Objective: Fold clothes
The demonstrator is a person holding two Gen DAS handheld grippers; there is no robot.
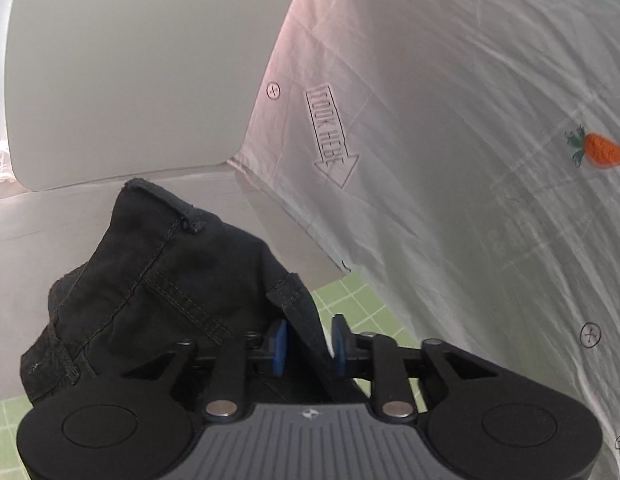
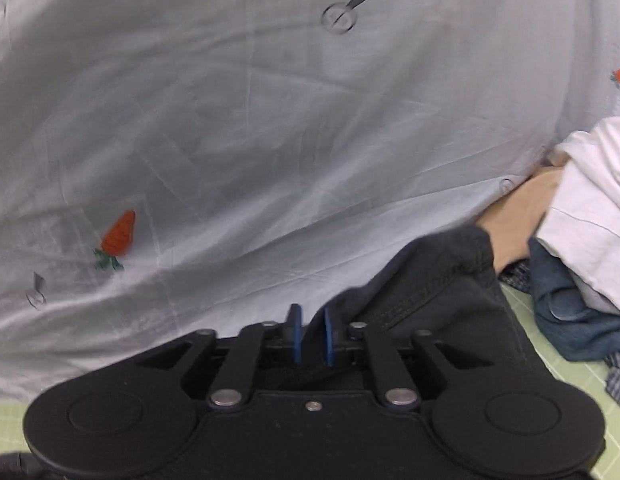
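The left gripper (image 1: 309, 344) stands with its blue pads (image 1: 278, 346) a narrow way apart, and a fold of the dark garment (image 1: 162, 280) runs up between them. The cloth leans on the right-hand pad, a gap shows at the other, so the pads do not seem to press it. The garment, black denim with stitched seams and a belt loop, bunches up beyond and to the left of this gripper, above the green gridded mat (image 1: 361, 304).

The right gripper (image 2: 310, 334) is likewise narrowly parted. The same dark garment (image 2: 429, 280) lies just beyond and to the right of its pads (image 2: 296, 332); dark cloth shows low in the gap, but whether it is pinched there I cannot tell, and it looks loose.

Beyond the garment in both views spreads a pale sheet (image 2: 250, 120) printed with carrots (image 2: 118, 234) and small marks. To the right of the garment, in the right wrist view, a pile of other clothes (image 2: 581, 312) waits: blue denim, checked cloth, something white, with a bare forearm (image 2: 513, 216) beside it.

My judgement is that the step in hand is laying the dark garment out on the sheet, at the point of letting go. The next move calls for checking it lies flat, then taking fresh holds on two matching edges, one per gripper, so the first fold comes over evenly without dragging the sheet.
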